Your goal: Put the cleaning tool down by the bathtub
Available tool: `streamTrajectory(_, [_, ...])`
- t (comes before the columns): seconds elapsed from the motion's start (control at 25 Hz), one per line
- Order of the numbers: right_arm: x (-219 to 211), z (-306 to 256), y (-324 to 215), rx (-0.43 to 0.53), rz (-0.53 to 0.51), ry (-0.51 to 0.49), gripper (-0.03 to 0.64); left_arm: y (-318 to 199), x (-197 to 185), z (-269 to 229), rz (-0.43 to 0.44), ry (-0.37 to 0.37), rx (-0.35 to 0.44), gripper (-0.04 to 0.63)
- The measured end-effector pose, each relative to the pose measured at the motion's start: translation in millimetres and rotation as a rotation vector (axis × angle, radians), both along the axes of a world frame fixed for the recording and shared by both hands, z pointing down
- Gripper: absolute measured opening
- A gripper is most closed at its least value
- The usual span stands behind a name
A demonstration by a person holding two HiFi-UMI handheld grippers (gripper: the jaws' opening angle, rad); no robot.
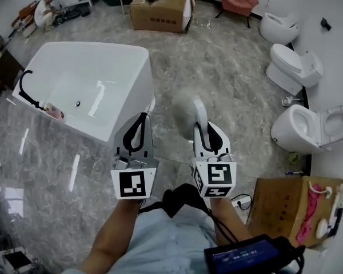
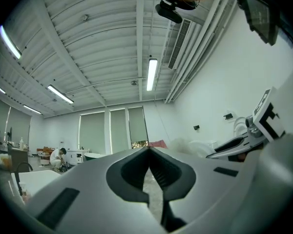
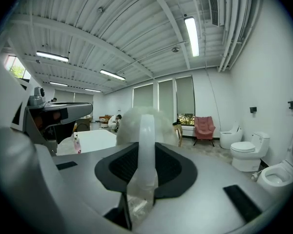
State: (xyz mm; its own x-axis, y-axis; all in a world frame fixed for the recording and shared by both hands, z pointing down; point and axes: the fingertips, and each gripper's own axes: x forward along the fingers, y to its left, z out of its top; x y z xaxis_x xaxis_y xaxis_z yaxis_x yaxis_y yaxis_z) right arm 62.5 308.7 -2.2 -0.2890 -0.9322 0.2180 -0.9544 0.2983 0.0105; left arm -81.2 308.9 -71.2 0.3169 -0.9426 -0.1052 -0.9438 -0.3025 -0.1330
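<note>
One cleaning tool (image 1: 199,114), head blurry

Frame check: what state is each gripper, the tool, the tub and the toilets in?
left gripper: shut, empty.
right gripper: shut on the cleaning tool's handle.
cleaning tool: held, not yet set down.
bathtub: upright, no water visible.
nearest toilet: lid up.
middle toilet: lid down.

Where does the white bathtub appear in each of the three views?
Head view: bathtub at upper left.
Left gripper view: bathtub at the lower left edge.
Right gripper view: bathtub left of centre.
Shared landmark: the crouching person far beyond the bathtub, seen in all three views.
</note>
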Motion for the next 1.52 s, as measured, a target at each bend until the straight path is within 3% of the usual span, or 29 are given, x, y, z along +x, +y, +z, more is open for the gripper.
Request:
streamTrajectory(0.48, [17.4,26.4,-80.8,-0.033,0.030,-0.017,0.098,-82.7,18.5,32.1,0.030,-0.037,-0.049,0.015])
streamTrajectory(1.08, [60.4,71.7,-302.2,-0.136,-0.027,-0.081,0.098,-293.9,78.3,62.7,0.015,-0.097,-0.125,0.015])
streamTrajectory(1.52, [51.3,46.2,-388.2,-0.100,-0.071,-0.086,0.098,-373.2,69.0,31.6,-0.039,-0.087,-0.077,0.015])
